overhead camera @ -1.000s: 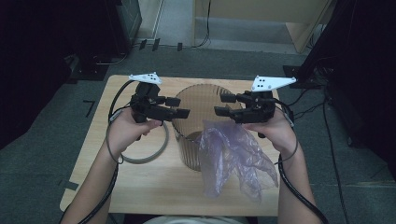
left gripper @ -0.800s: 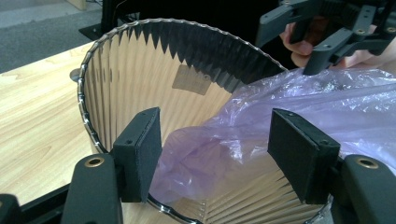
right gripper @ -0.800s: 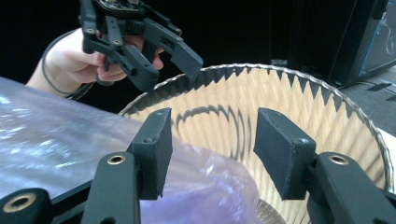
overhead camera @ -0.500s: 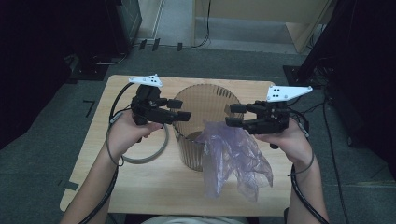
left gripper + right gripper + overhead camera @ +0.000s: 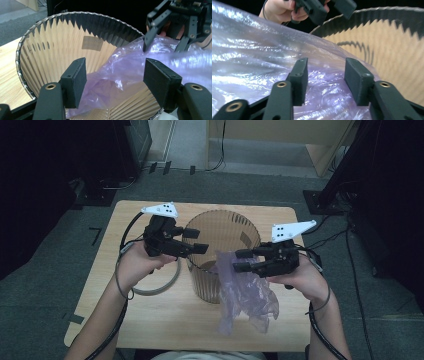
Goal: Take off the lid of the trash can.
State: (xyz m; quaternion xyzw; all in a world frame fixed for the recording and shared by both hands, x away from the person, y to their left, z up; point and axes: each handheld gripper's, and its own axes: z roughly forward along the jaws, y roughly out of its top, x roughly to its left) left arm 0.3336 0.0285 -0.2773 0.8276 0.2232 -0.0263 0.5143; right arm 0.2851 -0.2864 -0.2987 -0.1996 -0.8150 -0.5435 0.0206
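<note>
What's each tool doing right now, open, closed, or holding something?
Left tool: open, holding nothing, at the bin rim over the purple bag.
Right tool: open, jaws apart above the bag, nothing clamped.

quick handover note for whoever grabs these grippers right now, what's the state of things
Left gripper: open, holding nothing, fingers spread over the near left rim of the round brown ribbed plastic bin.
Right gripper: open, fingers either side of a fold of the crumpled translucent purple plastic bag, not clamped on it.
Bag: draped over the bin's near right rim, part inside, most hanging outside onto the light wooden table.
Grey ring lies on the table left of the bin.
Done: bag started over the rim.
Left: likely open it and line the bin.
</note>
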